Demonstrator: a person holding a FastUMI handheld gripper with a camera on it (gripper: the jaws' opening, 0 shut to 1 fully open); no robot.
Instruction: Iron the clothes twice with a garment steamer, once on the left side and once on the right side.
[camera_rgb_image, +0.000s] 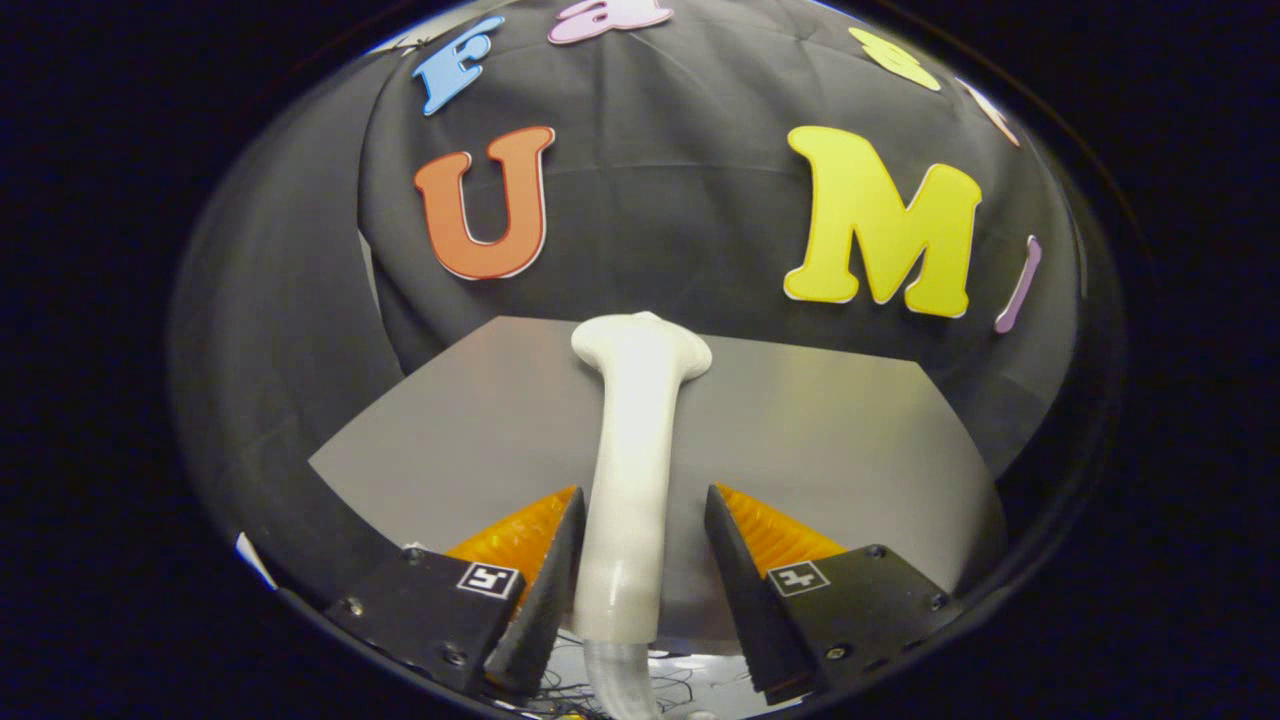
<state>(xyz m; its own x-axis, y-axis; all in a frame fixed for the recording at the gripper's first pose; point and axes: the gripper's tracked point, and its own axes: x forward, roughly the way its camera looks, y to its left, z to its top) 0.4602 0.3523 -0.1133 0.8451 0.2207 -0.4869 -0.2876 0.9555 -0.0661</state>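
White steamer wand (632, 450) lies on grey counter (830, 440), handle between jaws. Gripper (640, 550) apart, not clamped yet. Centre on handle, squeeze evenly w/ both pads before lifting.

Nothing legible; coded square tags (487, 579) mark the tool (640, 505) straddling the steamer (638, 400).

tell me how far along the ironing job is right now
Done: nothing that can be confirmed; no garment is in sight, so no pass can be judged. In hand: the white garment steamer lies on the grey table, its handle between the fingers of the gripper. The left finger sits against the handle, the right one stands off with a gap, so it isn't clamped yet. Left: closing on it, lifting, then both the left-side and right-side passes.
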